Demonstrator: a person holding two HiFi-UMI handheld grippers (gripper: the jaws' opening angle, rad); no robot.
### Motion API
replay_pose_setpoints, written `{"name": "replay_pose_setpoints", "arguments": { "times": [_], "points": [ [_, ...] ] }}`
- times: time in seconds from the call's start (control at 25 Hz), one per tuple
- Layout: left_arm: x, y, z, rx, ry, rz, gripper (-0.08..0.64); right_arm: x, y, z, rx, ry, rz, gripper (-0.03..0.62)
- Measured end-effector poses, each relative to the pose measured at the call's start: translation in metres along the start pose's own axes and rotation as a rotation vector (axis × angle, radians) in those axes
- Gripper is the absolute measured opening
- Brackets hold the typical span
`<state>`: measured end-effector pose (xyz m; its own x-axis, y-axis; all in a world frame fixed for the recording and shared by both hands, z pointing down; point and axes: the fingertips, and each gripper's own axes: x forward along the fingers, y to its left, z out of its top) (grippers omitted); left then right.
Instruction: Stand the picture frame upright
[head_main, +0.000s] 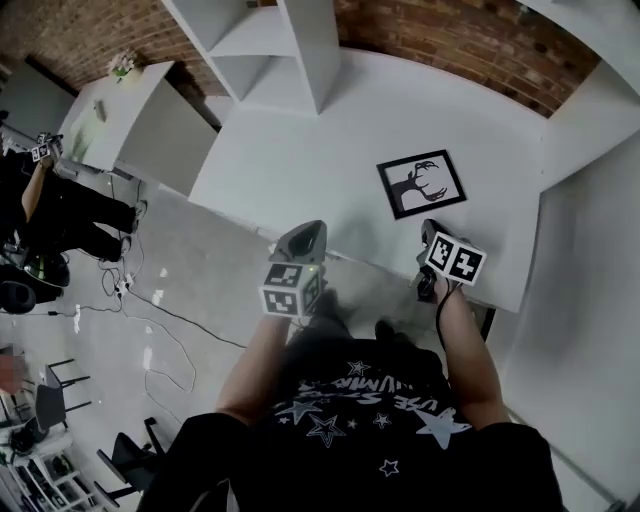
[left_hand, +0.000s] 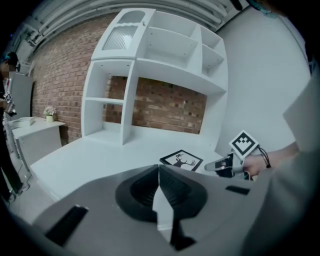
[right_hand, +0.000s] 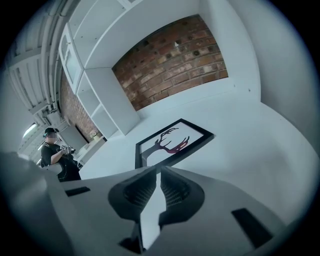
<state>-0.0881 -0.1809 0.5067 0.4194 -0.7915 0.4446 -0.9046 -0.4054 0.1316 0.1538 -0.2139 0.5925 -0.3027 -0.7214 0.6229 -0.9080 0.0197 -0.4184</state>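
The left claw and the right claw hover at the near edge of the counter, each fully closed with nothing between its jaws; no grasp is in hand yet. Just beyond the right claw, the picture frame lies flat, face up, clear of both claws: the task appears unstarted. The right claw points at it and is probably better placed to lift an edge. Farther back, a white shelf unit stands against a brick wall.

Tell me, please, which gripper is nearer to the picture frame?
Right. The right gripper sits just short of the picture frame, at its near edge; the left gripper is farther off, to the frame's left.
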Motion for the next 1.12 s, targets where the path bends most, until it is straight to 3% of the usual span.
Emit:
{"name": "replay_pose_setpoints", "arguments": {
  "times": [0.52, 0.68, 0.88, 1.12],
  "points": [
    [0.051, 0.034, 0.013, 0.054, 0.053, -0.182, 0.018, 0.020, 0.008, -0.002, 0.171, -0.020, -0.144, 0.021],
    [0.062, 0.041, 0.014, 0.074, 0.067, -0.231, 0.018, 0.028, 0.012, -0.004, 0.244, -0.021, -0.161, 0.132],
    [0.075, 0.047, 0.017, 0.096, 0.088, -0.285, 0.018, 0.038, 0.009, -0.004, 0.327, -0.034, -0.259, 0.160],
    [0.089, 0.042, 0.017, 0.140, 0.100, -0.349, 0.018, 0.045, 0.000, -0.006, 0.340, -0.035, -0.380, 0.201]
  ]
}}
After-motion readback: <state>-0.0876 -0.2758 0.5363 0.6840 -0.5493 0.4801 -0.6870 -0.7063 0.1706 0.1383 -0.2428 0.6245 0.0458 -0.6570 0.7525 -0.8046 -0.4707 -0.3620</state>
